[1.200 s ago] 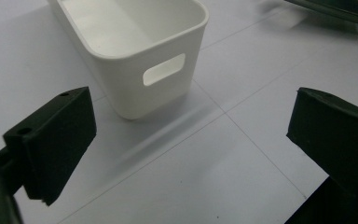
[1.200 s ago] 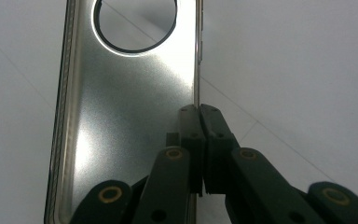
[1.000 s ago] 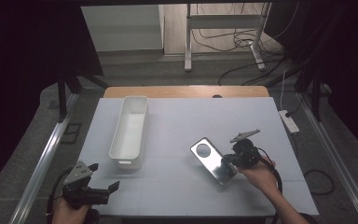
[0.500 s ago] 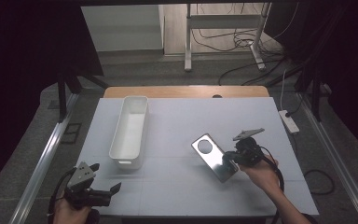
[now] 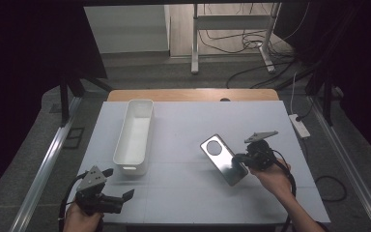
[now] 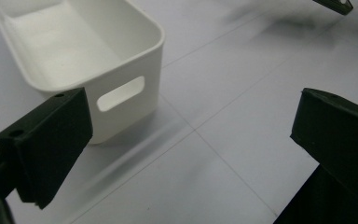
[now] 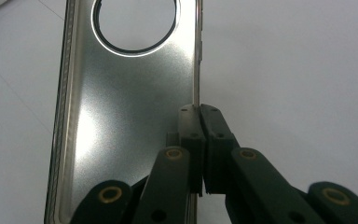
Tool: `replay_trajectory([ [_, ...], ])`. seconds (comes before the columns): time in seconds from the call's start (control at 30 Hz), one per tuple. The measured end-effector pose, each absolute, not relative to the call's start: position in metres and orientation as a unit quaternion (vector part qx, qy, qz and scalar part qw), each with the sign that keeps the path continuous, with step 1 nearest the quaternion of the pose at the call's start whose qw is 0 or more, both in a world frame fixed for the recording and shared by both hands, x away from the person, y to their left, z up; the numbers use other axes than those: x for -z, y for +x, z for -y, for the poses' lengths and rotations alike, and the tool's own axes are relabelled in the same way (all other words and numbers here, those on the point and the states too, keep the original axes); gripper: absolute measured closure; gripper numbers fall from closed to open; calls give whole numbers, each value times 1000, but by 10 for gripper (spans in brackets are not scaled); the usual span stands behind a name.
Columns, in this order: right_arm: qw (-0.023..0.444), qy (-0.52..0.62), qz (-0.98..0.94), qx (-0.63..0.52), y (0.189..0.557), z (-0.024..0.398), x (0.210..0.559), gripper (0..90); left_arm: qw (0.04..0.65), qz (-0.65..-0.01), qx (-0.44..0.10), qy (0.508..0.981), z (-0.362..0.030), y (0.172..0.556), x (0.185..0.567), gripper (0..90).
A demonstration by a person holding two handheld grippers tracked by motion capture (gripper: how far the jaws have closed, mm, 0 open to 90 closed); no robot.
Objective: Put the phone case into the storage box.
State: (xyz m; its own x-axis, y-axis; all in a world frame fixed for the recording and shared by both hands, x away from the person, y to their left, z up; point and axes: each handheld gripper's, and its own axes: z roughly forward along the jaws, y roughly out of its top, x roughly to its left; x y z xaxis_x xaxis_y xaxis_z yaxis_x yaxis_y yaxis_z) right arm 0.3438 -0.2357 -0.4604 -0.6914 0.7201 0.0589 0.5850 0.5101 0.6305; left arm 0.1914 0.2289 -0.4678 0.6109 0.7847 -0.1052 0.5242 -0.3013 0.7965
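Observation:
A silver phone case (image 5: 222, 157) with a round camera hole lies slanted at the right of the white table. My right gripper (image 5: 242, 159) is shut on its long right edge. The right gripper view shows both pads pinching that thin rim, with the right gripper (image 7: 199, 112) closed tight and the case (image 7: 130, 102) spreading out to the left of the jaws. Near the table's front left corner, my left gripper (image 5: 120, 183) stands open with nothing between its fingers. In the left gripper view the left gripper (image 6: 191, 121) faces the near end of a white bin (image 6: 130, 56).
The long white bin (image 5: 125, 139) stands empty at the left of the table, its handle slot toward me. A wooden edge (image 5: 193, 94) borders the table's far side. Cables and a power strip (image 5: 300, 125) lie on the floor at the right.

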Motion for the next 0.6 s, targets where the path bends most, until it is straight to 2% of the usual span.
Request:
replay_trajectory([
  [0.4, 114, 378, -859, -327, 343, 237, 456, 882, 430, -383, -140, 806, -208, 202, 467, 0],
  [0.6, 117, 373, -859, -331, 343, 236, 454, 882, 418, -363, -156, 818, -195, 207, 465, 0],
])
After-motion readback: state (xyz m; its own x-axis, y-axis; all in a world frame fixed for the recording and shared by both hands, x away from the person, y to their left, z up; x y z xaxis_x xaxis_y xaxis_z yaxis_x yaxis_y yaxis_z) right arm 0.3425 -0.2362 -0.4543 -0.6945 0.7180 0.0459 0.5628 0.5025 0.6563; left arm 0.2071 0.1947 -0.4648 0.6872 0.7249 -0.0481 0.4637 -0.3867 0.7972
